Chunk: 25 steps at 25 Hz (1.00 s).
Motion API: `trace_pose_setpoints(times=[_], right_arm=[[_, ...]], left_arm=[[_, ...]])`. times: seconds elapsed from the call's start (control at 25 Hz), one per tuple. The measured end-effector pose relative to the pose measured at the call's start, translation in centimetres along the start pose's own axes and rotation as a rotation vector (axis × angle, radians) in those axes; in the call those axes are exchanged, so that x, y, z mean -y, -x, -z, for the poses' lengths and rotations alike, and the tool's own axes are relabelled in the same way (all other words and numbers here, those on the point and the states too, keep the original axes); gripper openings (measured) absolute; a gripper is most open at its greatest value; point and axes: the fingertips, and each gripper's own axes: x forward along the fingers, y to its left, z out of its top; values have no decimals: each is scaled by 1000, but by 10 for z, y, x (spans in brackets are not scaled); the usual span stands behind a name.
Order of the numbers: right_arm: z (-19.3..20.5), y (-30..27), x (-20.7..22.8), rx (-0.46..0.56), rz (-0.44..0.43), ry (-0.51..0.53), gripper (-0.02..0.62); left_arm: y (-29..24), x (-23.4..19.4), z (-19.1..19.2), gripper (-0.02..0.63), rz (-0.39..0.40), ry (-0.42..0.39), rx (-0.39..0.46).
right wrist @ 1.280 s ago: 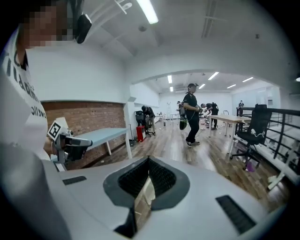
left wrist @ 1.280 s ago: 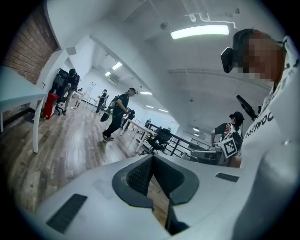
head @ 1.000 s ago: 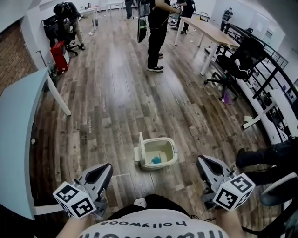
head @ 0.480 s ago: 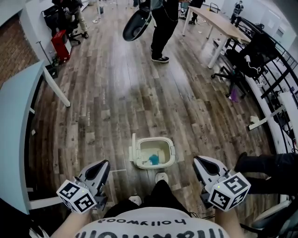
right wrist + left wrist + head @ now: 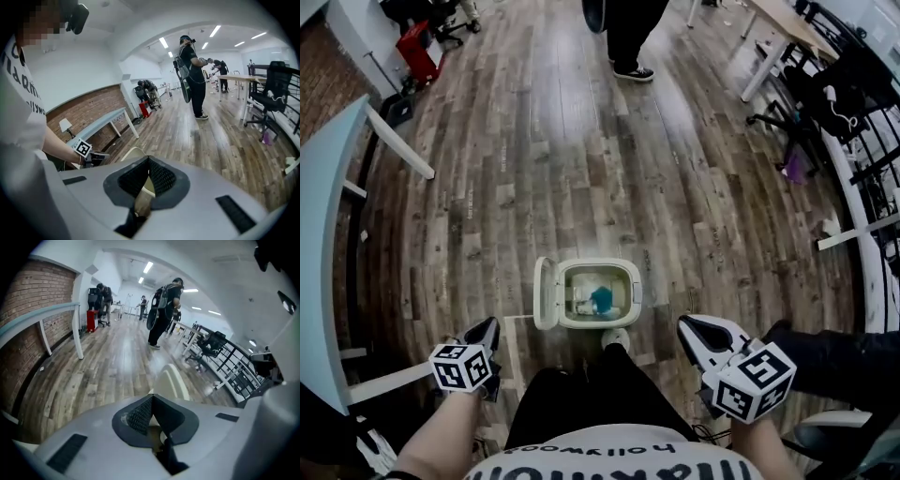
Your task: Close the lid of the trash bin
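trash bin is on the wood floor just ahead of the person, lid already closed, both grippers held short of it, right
The lid is open, not closed: the head view shows it swung up at the left side of the trash bin, something blue inside. The bin is on the wood floor, with the left gripper and right gripper short of it.

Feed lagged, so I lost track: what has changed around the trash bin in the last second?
The person has stepped closer: the trash bin now lies just ahead of a shoe. The left hand-held gripper has shifted slightly; the right hand-held gripper barely moved. Nothing gripped or released. Unchanged: lid open at the bin's left, blue item inside, both jaws shut and empty.
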Motion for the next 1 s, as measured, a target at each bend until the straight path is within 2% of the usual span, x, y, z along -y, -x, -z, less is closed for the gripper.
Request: trace_pose_setpoints(times=[0.08,0.2,0.32,0.52,0.64,0.76,0.92,1.0], right_arm=[[8,-8,16,-25,-1,-9,9],[18,-18,33,-60,-32,-12,9],[28,-27,46,-82,-68,-3,9],[40,-40,60,-99,-93,-58,9],[51,-47,67,-120,-79,-96,9],[56,-54,71,-118,-74,-125,9],[61,-64,76,-132,-62,-122,9],[69,-68,76,-146,-62,-128,9]], left_arm=[[-24,-3,6,6,-22,9,-56],[-51,0,3,6,-44,23,-91],[-73,12,6,6,-22,-9,-142],[-100,50,3,6,113,-64,-184],[-109,77,3,6,205,-89,-188],[-121,111,16,6,309,-177,-247],[-149,146,29,6,391,-252,-327],[-157,157,36,6,426,-324,-360]])
